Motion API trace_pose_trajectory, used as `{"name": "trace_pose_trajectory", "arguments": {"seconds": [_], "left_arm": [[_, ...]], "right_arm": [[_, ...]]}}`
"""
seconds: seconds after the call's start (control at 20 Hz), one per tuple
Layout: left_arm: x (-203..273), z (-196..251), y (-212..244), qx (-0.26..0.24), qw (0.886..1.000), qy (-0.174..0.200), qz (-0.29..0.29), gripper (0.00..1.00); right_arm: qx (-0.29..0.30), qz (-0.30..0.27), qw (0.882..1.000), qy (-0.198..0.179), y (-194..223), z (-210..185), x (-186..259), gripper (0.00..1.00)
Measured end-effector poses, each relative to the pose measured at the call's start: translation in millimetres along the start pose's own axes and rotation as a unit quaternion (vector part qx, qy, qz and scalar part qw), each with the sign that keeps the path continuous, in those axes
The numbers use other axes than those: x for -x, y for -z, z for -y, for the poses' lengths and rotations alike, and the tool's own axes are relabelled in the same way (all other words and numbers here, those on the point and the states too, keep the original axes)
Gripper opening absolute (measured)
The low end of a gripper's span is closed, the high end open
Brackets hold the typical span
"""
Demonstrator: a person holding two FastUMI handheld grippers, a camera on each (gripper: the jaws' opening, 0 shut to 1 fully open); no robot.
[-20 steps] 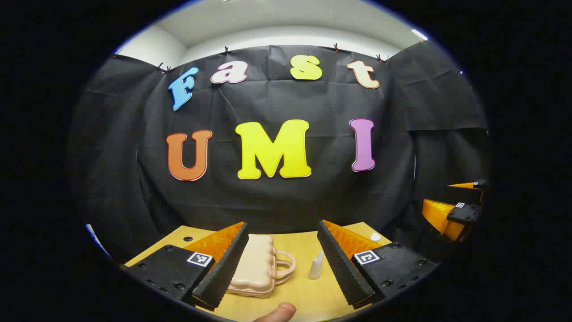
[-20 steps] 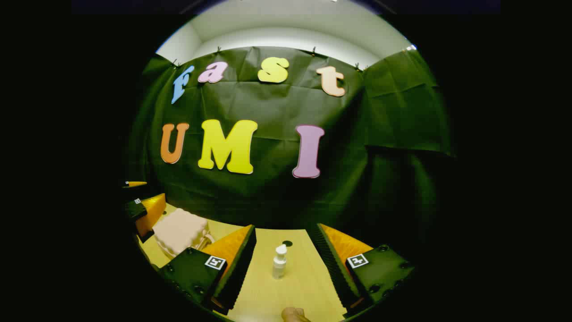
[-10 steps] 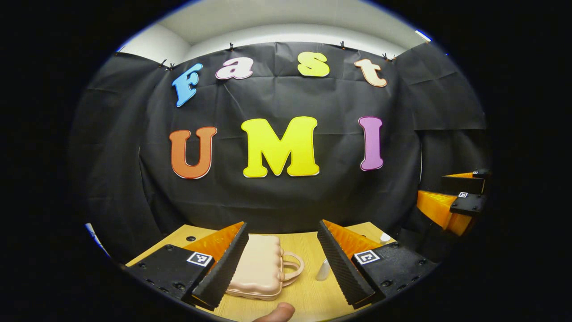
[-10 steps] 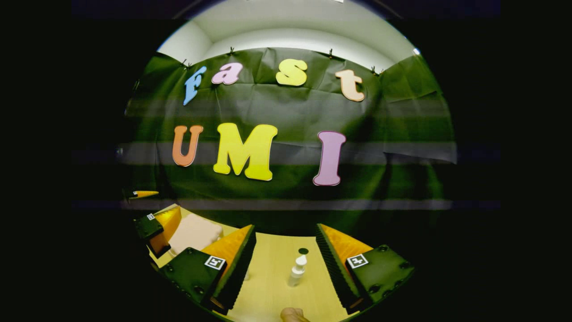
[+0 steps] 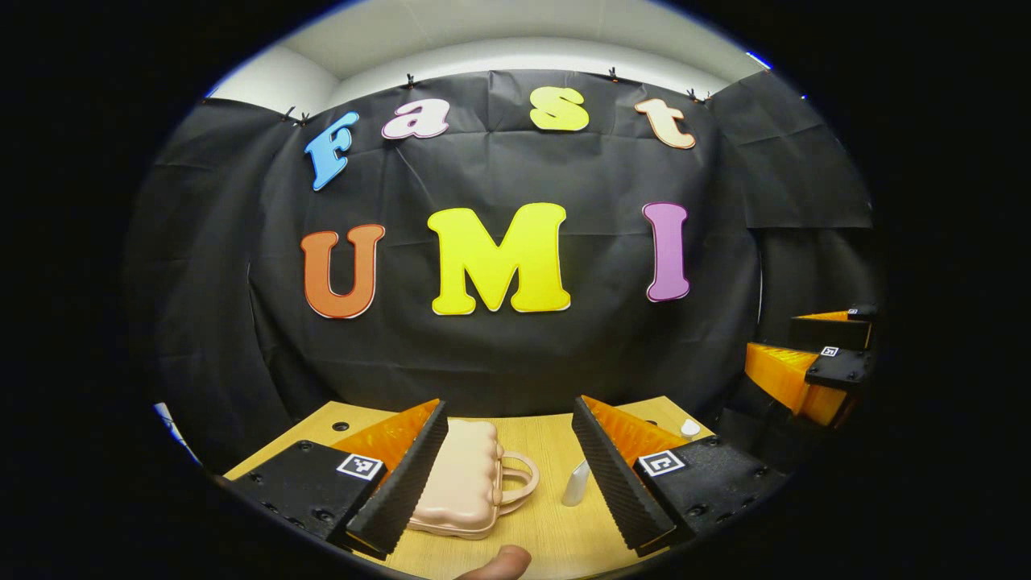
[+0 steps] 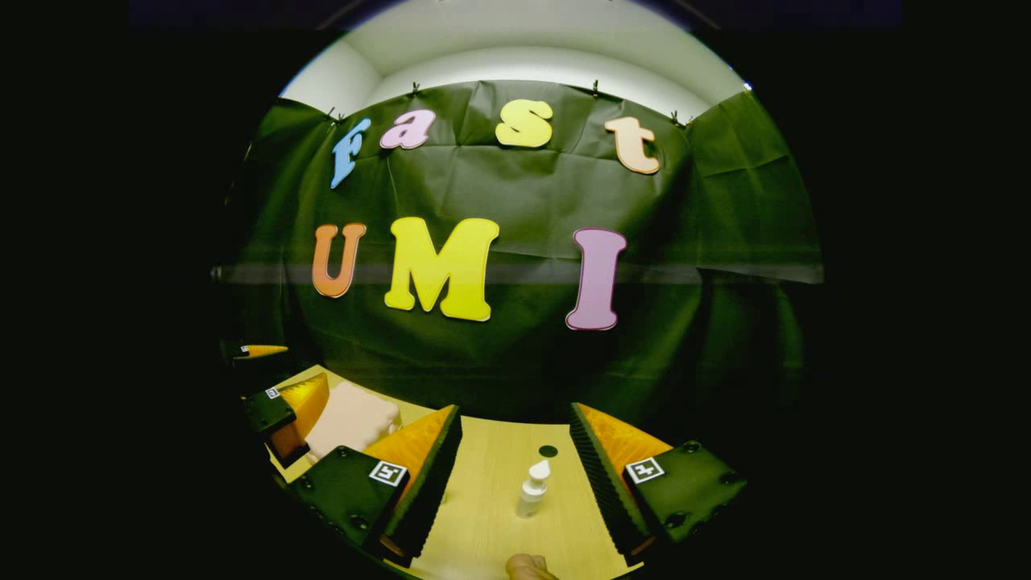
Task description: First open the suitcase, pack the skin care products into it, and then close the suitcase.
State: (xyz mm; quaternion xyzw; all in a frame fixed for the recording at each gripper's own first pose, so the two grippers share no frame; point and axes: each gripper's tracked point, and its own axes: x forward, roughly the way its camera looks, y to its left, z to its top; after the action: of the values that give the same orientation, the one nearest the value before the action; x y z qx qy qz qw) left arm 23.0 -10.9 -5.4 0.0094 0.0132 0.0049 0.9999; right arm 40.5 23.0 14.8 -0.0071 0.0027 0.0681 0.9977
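The left gripper [image 5: 509, 467] is held level with its two fingers spread wide apart, gripping nothing. A fingertip [image 5: 503, 561] shows just behind it. The right gripper [image 6: 513, 471] is likewise spread wide and empty, level with the left and well apart from it.

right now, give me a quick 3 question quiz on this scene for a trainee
1. True or false: the suitcase is lying closed on the table.
2. In the right gripper view, what stands ahead between the right tongs? A) pump bottle B) cup C) sponge
3. Fill in: in the left gripper view, the small tube stands on the suitcase's ___ side.

Key
1. True.
2. A, the pump bottle.
3. Handle. The left tongs are open and empty.
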Motion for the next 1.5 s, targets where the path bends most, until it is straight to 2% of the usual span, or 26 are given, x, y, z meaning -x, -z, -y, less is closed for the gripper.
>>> {"name": "trace_pose_trajectory", "arguments": {"seconds": [0.15,0.35,0.5,0.6,0.85,1.05,1.25,1.4,1.5], "left_arm": [[-6,3,12,-0.013,1.0,-0.001,-0.003,0.99],[-26,-3,69,-0.081,0.996,0.001,-0.045,0.99],[-39,-18,117,-0.166,0.982,-0.014,-0.085,0.99],[-46,-17,140,-0.231,0.968,-0.013,-0.099,0.99],[-76,-6,183,-0.387,0.917,0.009,-0.099,0.98],[-93,3,207,-0.475,0.871,0.025,-0.121,0.98],[-106,18,234,-0.555,0.818,0.04,-0.146,0.96],[-121,8,249,-0.601,0.781,0.03,-0.166,0.95],[-131,-2,255,-0.641,0.744,0.015,-0.19,0.86]], "right_arm": [[0.005,-0.006,1.0,-0.003,7,6,-2,0.8],[0.005,-0.021,1.0,0.013,25,35,-1,0.8],[0.014,-0.036,0.999,0.035,45,70,2,0.8],[0.012,-0.051,0.997,0.048,61,89,4,0.8],[-0.015,-0.087,0.994,0.061,98,122,0,0.8],[-0.021,-0.095,0.994,0.056,114,140,-9,0.8],[-0.033,-0.112,0.992,0.052,139,154,-19,0.8],[-0.041,-0.118,0.991,0.037,148,160,-24,0.8],[-0.037,-0.12,0.992,0.028,153,164,-27,0.8]]}}
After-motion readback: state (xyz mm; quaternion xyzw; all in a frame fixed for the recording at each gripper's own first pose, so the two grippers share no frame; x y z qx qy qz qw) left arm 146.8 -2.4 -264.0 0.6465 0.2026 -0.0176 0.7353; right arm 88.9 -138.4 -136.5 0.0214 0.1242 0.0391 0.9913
